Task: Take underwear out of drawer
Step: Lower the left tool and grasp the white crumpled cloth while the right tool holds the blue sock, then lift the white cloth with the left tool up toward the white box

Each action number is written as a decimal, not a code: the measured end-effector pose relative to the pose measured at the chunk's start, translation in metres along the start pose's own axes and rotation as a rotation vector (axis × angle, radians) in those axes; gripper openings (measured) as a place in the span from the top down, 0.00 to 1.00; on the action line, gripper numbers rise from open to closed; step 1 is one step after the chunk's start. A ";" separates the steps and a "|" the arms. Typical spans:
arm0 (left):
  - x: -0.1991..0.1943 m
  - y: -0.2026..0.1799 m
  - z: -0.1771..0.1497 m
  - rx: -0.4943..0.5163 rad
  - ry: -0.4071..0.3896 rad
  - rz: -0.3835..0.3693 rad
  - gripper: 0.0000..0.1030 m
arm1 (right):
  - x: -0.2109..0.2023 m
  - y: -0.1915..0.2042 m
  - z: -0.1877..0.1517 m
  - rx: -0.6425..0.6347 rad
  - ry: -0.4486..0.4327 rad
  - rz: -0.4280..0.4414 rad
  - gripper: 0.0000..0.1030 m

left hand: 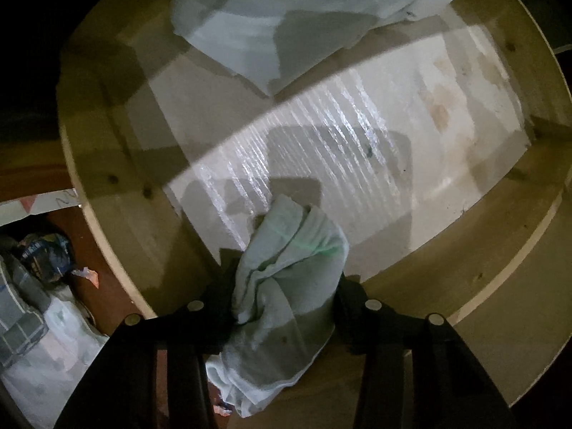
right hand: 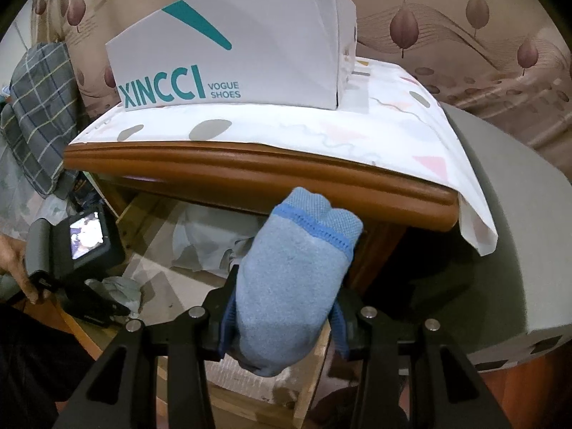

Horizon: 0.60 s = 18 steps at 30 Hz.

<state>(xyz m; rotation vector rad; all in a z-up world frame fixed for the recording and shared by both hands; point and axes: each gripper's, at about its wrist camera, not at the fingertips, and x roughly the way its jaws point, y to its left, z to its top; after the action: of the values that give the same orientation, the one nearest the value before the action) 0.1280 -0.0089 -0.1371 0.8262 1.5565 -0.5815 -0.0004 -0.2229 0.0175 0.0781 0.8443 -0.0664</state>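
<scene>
With the left gripper [left hand: 286, 307] pointing straight down into the open drawer [left hand: 118, 193], its fingers have drawn in around a bunched pale green garment [left hand: 286, 279] low in the centre of the left wrist view, and the cloth looks pinched between the pads, spilling out above and below them. I'd say the step in hand is lifting this piece clear, and the way to do it well is to come straight up, keeping the bundle off the wooden wall at the lower right of the frame, since the loose tail hanging at the bottom could catch on that edge. Another light blue-grey garment [left hand: 286, 18] lies at the top of that frame on the drawer's white liner [left hand: 375, 150], well apart from the one being taken (so it should not get dragged along). In the right wrist view the right gripper [right hand: 282, 316] is closed part-way on a rolled blue piece [right hand: 293, 279] at centre frame, held out in front of the brown cabinet top [right hand: 250, 168], above the drawer; a white shoe box [right hand: 228, 57] sits on the patterned cloth [right hand: 393, 128] in the upper half. A hand [right hand: 14, 268] at the left edge holds the other tool. Whether the green bundle is gripped deep enough to survive the lift, I can't say; a firm squeeze before rising seems wise.
</scene>
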 end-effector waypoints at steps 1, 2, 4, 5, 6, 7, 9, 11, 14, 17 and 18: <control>-0.003 0.000 -0.001 -0.003 -0.010 -0.001 0.60 | 0.000 0.000 0.000 0.001 0.001 0.002 0.58; -0.008 0.000 -0.002 -0.010 -0.022 0.004 0.60 | 0.001 0.000 -0.001 0.002 0.005 0.001 0.58; -0.016 -0.001 -0.004 -0.016 -0.047 0.001 0.60 | 0.002 -0.001 -0.001 0.004 0.012 -0.002 0.58; -0.023 -0.001 -0.005 -0.019 -0.065 -0.002 0.60 | 0.003 -0.002 -0.001 0.009 0.014 -0.001 0.58; -0.027 -0.002 -0.006 -0.020 -0.078 -0.005 0.60 | 0.003 -0.003 -0.001 0.014 0.016 0.004 0.58; -0.033 -0.002 -0.007 -0.026 -0.095 -0.008 0.60 | 0.003 -0.003 -0.001 0.019 0.017 0.003 0.58; -0.046 -0.004 -0.010 -0.040 -0.138 -0.012 0.60 | 0.005 -0.004 -0.002 0.021 0.026 -0.005 0.58; -0.059 -0.002 -0.014 -0.066 -0.173 -0.020 0.60 | 0.005 -0.006 -0.003 0.026 0.027 -0.012 0.58; -0.079 -0.004 -0.022 -0.101 -0.230 -0.027 0.60 | 0.002 -0.009 -0.004 0.019 0.015 -0.045 0.58; -0.093 0.003 -0.034 -0.157 -0.290 -0.026 0.60 | 0.002 -0.015 -0.005 0.046 0.018 -0.048 0.58; -0.097 0.006 -0.038 -0.178 -0.306 -0.019 0.60 | 0.002 -0.016 -0.005 0.050 0.022 -0.055 0.58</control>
<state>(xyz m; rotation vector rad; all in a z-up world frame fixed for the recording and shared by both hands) 0.1110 0.0065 -0.0350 0.5591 1.3142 -0.5462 -0.0042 -0.2381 0.0117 0.1032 0.8668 -0.1386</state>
